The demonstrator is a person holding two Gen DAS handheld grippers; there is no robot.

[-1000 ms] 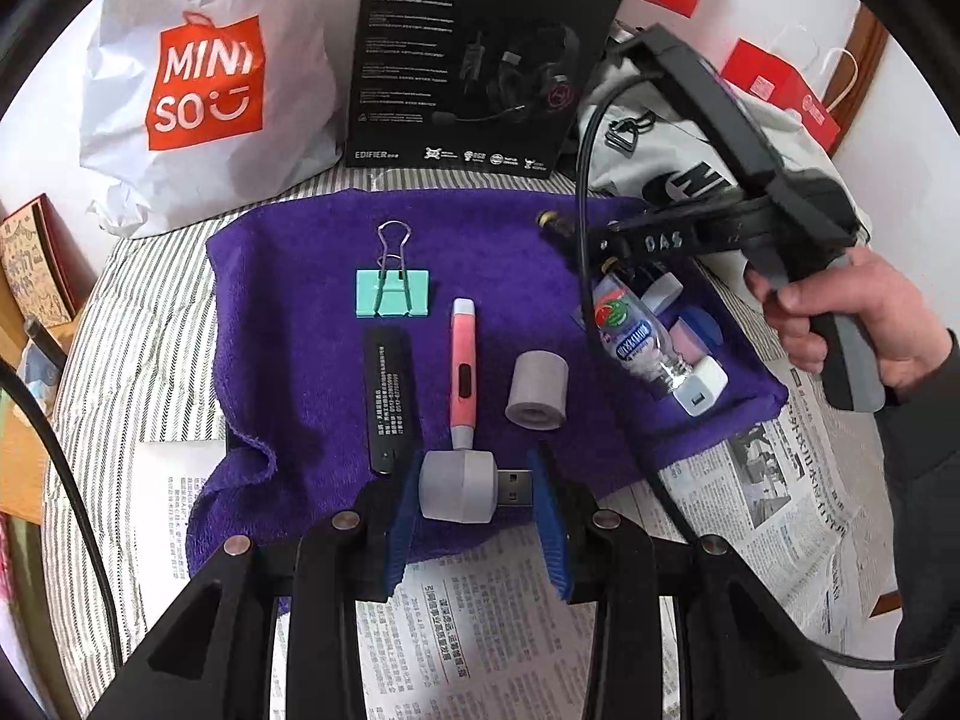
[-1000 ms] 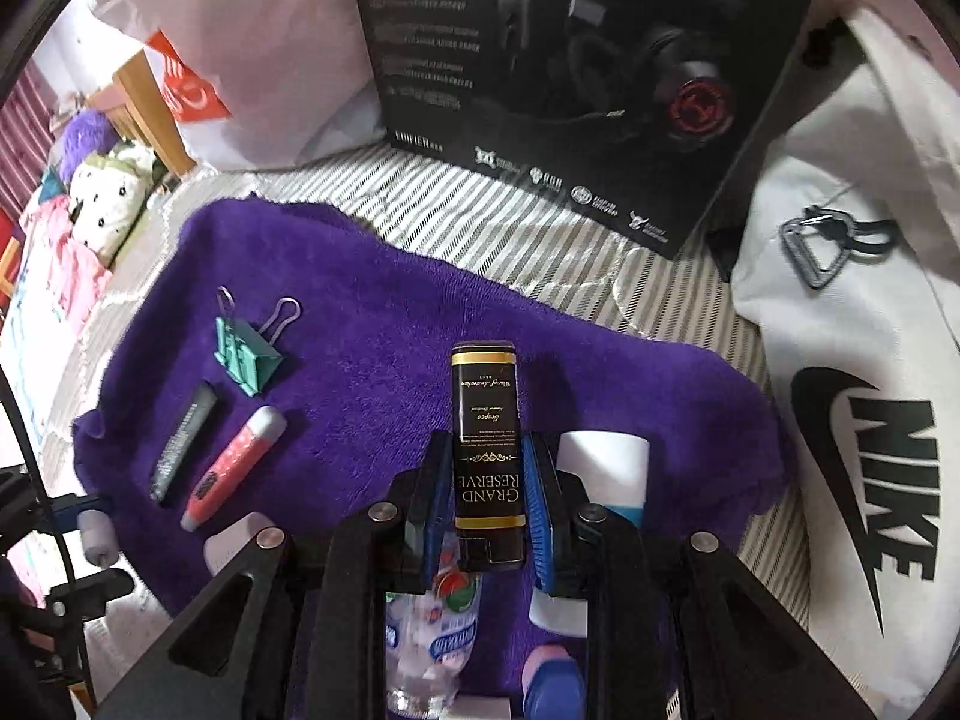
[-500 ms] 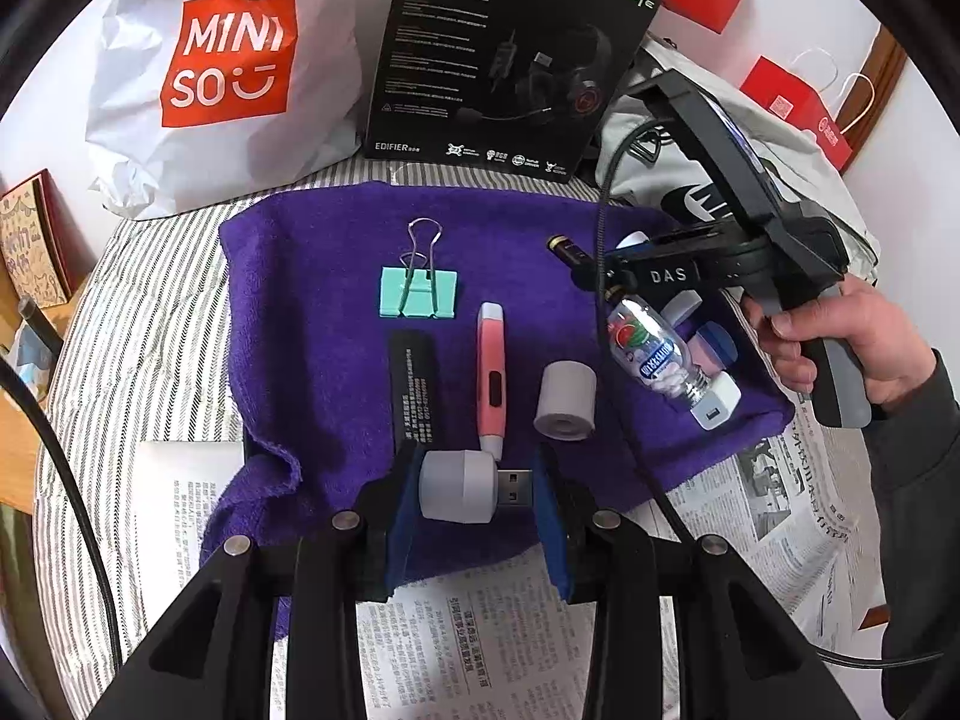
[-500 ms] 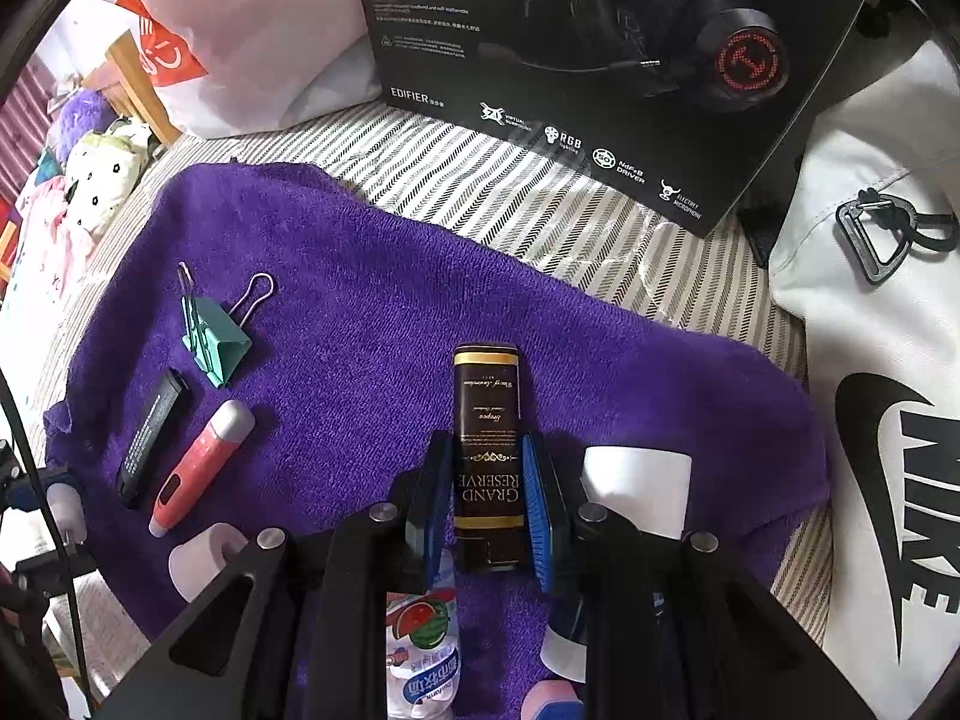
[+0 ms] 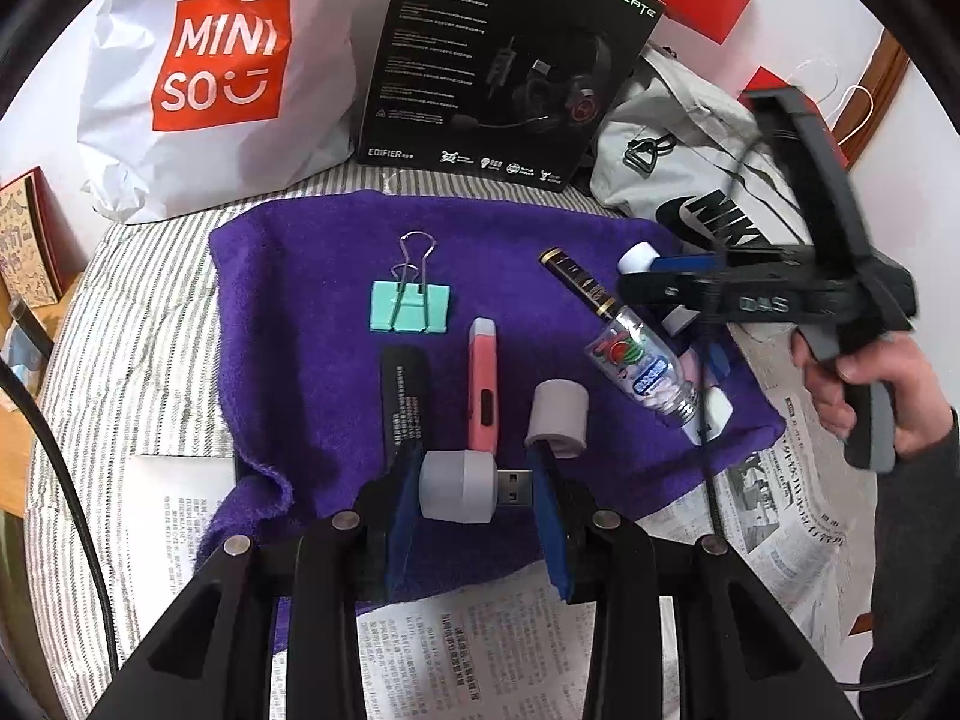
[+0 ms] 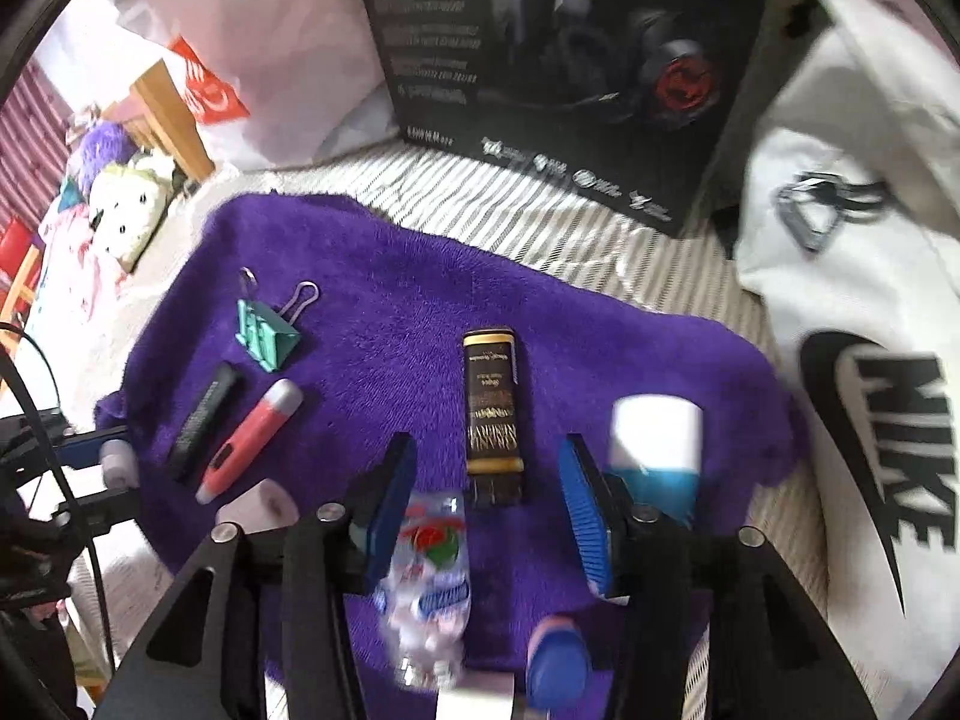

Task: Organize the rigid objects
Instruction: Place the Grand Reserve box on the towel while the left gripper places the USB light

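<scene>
My left gripper (image 5: pixel 474 495) is shut on a grey USB adapter (image 5: pixel 459 485), held over the near edge of the purple towel (image 5: pixel 312 300). My right gripper (image 6: pixel 489 504) is open, its jaws wide apart just behind a black and gold tube (image 6: pixel 492 408) that lies on the towel. The tube also shows in the left wrist view (image 5: pixel 579 282). On the towel lie a teal binder clip (image 5: pixel 410 305), a black stick (image 5: pixel 403 399), a pink pen-like tool (image 5: pixel 485 381), a grey cylinder (image 5: pixel 559 417) and a small clear bottle (image 5: pixel 645 369).
A white and blue container (image 6: pixel 657 450) and a blue-capped item (image 6: pixel 558 660) lie by the right gripper. Behind the towel stand a MINISO bag (image 5: pixel 210 78), a black headset box (image 5: pixel 510 54) and a white Nike bag (image 6: pixel 870 360). Newspaper (image 5: pixel 480 648) lies in front.
My right gripper has opened and let go of the black and gold tube, which now lies on the towel, and has drawn back a little. My left gripper still holds the USB adapter.
</scene>
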